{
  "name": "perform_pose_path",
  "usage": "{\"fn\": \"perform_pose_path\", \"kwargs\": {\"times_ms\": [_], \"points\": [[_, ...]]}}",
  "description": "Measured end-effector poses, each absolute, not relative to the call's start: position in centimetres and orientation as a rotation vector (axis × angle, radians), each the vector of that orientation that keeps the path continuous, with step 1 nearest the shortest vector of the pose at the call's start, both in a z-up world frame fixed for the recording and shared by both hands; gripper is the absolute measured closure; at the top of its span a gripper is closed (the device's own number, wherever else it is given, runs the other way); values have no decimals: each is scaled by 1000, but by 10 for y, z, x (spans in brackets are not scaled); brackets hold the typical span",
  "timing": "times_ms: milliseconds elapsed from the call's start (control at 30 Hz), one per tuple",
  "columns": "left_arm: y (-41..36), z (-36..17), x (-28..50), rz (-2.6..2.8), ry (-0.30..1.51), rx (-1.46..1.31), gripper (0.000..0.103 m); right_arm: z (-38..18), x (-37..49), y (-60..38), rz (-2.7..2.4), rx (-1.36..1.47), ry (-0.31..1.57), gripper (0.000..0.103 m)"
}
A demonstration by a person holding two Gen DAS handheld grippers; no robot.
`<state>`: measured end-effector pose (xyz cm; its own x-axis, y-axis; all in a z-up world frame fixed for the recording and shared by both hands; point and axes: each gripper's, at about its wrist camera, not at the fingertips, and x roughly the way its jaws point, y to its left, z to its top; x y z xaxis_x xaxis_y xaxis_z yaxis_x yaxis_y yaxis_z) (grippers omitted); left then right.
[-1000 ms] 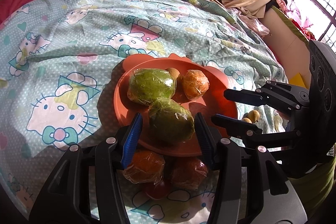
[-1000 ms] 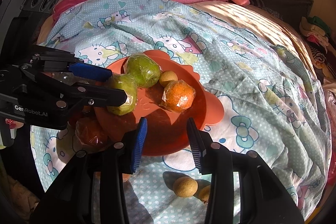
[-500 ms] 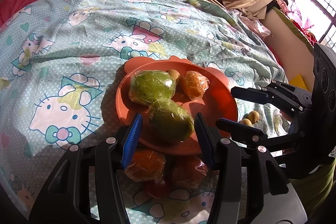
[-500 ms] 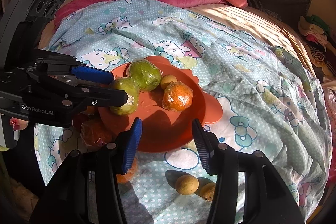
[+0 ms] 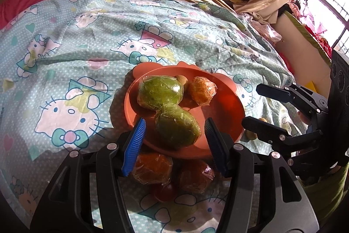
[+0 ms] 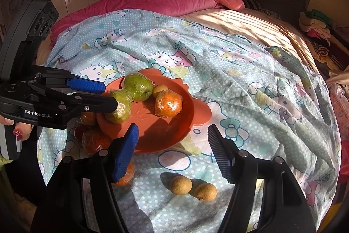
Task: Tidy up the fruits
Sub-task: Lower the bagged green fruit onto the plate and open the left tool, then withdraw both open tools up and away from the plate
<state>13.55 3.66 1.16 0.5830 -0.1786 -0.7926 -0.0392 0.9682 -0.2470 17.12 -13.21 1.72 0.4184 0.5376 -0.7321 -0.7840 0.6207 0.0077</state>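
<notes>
**A:** What's on my left wrist view?

**B:** My left hand-held gripper (image 5: 174, 137) points down at the orange plate (image 5: 226, 106) on the bed's cartoon-cat quilt (image 5: 65, 54). Its jaws are opening. The near wrapped green fruit (image 5: 176, 126) sits on the plate's near edge between the blue pads (image 5: 134, 145), with a gap showing on each side, so nothing is pinched. Behind it on the plate lie a second wrapped green fruit (image 5: 160, 91), a wrapped orange (image 5: 201, 90) and a small brown fruit (image 5: 182, 79) wedged between them. Below the plate's rim, on the quilt, I see two wrapped orange-red fruits (image 5: 152, 167) side by side and a small red one (image 5: 164, 191) in front of them. My right hand-held gripper (image 5: 253, 105) comes in from the right edge.

**A:** And the right wrist view?

**B:** My right hand-held gripper (image 6: 172, 150) hangs over the plate's near rim (image 6: 157, 141), jaws opening and spread wide, with no fruit between them. Two small brown fruits (image 6: 193, 188) lie touching on the quilt (image 6: 240, 71) just beyond the pads, off the plate. An orange fruit (image 6: 127, 176) peeks out behind the left pad. The left hand-held gripper (image 6: 109, 95) reaches in from the left, its tips at the near green fruit (image 6: 118, 106) on the plate's edge. A hand (image 6: 20, 130) grips its handle. A pink duvet (image 6: 152, 1) lies at the bed's head.
</notes>
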Motion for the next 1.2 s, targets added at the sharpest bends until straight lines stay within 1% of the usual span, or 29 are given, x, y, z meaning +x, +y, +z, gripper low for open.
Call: {"fn": "perform_pose_path", "kwargs": {"times_ms": [200,233,300,367,467,533,600,667,700,800,1033,1200], "points": [[37,20,132,-72,929,-254,53,23,173,-139,839,-331,758,30],[38,22,131,-69,925,-255,52,24,173,-140,840,-326,756,29],[38,25,129,-64,916,-257,46,26,173,-143,839,-313,752,27],[38,29,127,-60,909,-259,46,29,173,-146,838,-299,747,23],[38,34,124,-51,900,-260,45,35,174,-152,830,-282,734,21],[38,37,123,-47,895,-260,41,40,175,-157,822,-266,724,18],[37,40,121,-41,889,-258,40,44,176,-162,815,-251,714,16],[36,43,119,-35,884,-257,39,48,176,-167,806,-240,706,11],[36,44,118,-31,882,-256,35,50,177,-169,798,-236,699,11],[34,49,115,-27,874,-249,33,56,177,-177,790,-217,685,10],[28,58,110,-16,859,-240,23,65,175,-185,787,-201,658,9],[26,64,107,-7,851,-238,19,69,171,-186,799,-198,648,8]]}}
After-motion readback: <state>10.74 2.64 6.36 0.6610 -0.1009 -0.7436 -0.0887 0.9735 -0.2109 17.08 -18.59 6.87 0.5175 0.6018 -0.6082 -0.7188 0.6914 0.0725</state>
